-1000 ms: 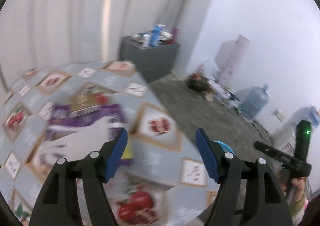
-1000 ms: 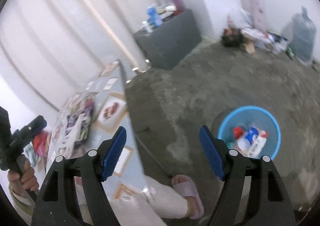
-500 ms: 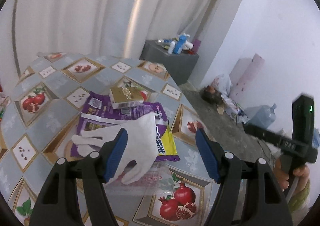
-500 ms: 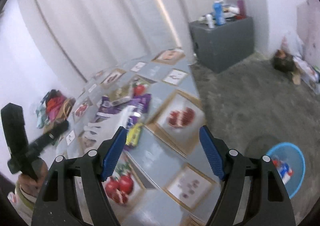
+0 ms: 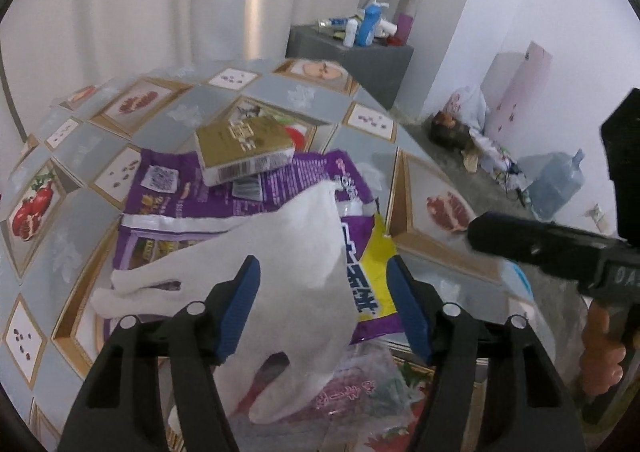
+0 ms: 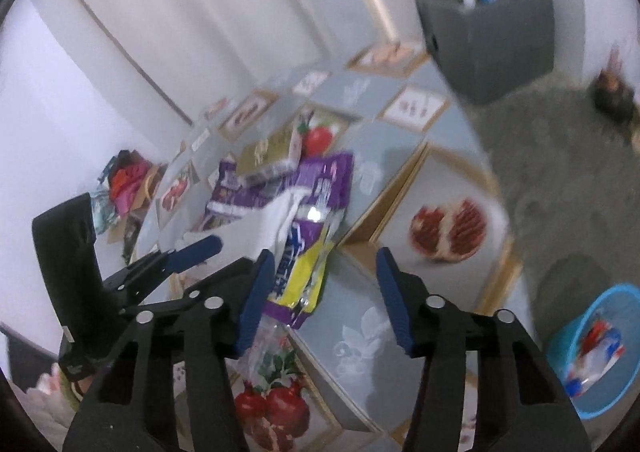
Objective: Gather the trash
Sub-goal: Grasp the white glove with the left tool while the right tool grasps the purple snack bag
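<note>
The trash lies in a heap on the table (image 5: 360, 99), which is covered in a grey cloth printed with fruit pictures. A white glove (image 5: 288, 252) sprawls across a purple bag (image 5: 280, 179) with a yellow end, and a gold box (image 5: 244, 149) rests on the far edge of that bag. A clear wrapper (image 5: 360, 384) lies crumpled at the near end, partly under the glove.

The left gripper (image 5: 322, 304) hangs over the glove, its blue pads apart with the glove's wide cuff lying between them; I cannot tell if either pad touches the cloth. Its jaws have just been closing a little.

The right gripper (image 6: 324, 292) points at the table's near corner, just beside the yellow end of the bag. Its jaws have just been closing too, yet they stand apart with only bare tablecloth and the bag's edge between them, nothing gripped. From the left side the right one shows as a black handle in a hand (image 5: 600, 356).

On the floor, off the table's corner, sits a blue bin (image 6: 592, 348) with packets already in it. A grey cabinet (image 6: 492, 35) with bottles on top stands by the curtain
</note>
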A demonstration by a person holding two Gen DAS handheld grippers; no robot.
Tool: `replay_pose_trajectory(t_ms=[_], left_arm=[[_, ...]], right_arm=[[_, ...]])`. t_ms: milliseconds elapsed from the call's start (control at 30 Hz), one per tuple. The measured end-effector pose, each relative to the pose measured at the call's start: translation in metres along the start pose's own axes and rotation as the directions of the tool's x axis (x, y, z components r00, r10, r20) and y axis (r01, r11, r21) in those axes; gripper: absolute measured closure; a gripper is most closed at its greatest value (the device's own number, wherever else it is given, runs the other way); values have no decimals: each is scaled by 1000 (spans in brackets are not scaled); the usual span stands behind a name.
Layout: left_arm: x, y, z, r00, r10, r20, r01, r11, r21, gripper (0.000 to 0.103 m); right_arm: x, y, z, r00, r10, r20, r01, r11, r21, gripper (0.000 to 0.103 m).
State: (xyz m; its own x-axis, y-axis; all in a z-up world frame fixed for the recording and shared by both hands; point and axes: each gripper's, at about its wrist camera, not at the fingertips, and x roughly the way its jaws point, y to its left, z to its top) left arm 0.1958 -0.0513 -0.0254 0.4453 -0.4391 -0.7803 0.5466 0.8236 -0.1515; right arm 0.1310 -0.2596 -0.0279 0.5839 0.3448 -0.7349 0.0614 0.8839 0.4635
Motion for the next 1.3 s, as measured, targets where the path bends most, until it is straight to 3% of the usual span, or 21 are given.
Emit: replay_pose_trajectory(t_ms=[233, 367, 600, 800, 867, 933, 1000, 1300], left_arm=[[18, 11, -13, 997, 14, -81, -16, 999, -33, 51], [17, 14, -13, 997, 10, -70, -13, 999, -45, 52], [15, 23, -14, 998, -2, -59, -3, 997, -83, 66], [14, 30, -15, 998, -19, -52, 13, 994, -104, 73], [14, 29, -16, 999, -15, -52, 9, 995, -103, 74], [15, 30, -16, 998, -15, -54, 9, 995, -101, 75], [15, 30, -15, 998, -17, -54, 11, 994, -106, 75], [15, 30, -16, 998, -19, -54, 13, 994, -109, 75]], right_arm=[[30, -5, -10, 993, 85, -87, -78, 994, 77, 66], [41, -7, -11, 987, 111, -119, -99, 990, 102, 72], [47, -15, -14, 976, 172, -137, -151, 977, 150, 88], [54, -15, -18, 968, 208, -142, -182, 967, 179, 90], [52, -21, -20, 955, 265, -130, -234, 948, 214, 90], [48, -27, -20, 927, 363, -97, -328, 908, 260, 91], [46, -28, -20, 914, 397, -86, -363, 893, 265, 91], [63, -18, -25, 933, 333, -138, -291, 922, 256, 95]])
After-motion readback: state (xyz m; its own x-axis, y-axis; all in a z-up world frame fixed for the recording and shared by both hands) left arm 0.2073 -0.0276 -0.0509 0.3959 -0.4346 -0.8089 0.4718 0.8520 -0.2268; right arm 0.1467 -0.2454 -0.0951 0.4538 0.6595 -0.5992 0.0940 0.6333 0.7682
